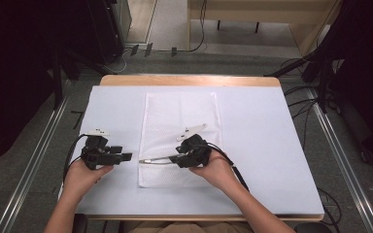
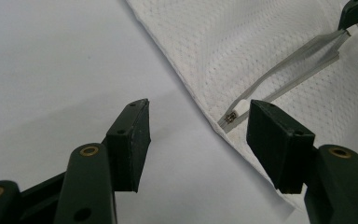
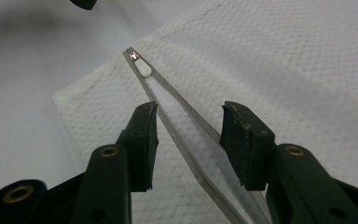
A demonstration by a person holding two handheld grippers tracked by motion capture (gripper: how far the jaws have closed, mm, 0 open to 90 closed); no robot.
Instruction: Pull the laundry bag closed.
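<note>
Metal tweezers (image 1: 158, 160) flat on white towel (image 1: 175, 107), tips near edge.

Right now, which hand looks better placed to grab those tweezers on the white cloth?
Right. Its tool already straddles the tweezers, jaws not yet pressing. The left tool sits off the cloth.

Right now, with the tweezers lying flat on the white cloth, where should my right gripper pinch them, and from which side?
Probably across the two arms near mid-length, where the right gripper already straddles them. The tweezers lie flat on the white cloth, arms spread towards the handle end, tips pointing away. Come from above, one pad outside each arm, so closing squeezes them together. The pads don't yet press.
</note>
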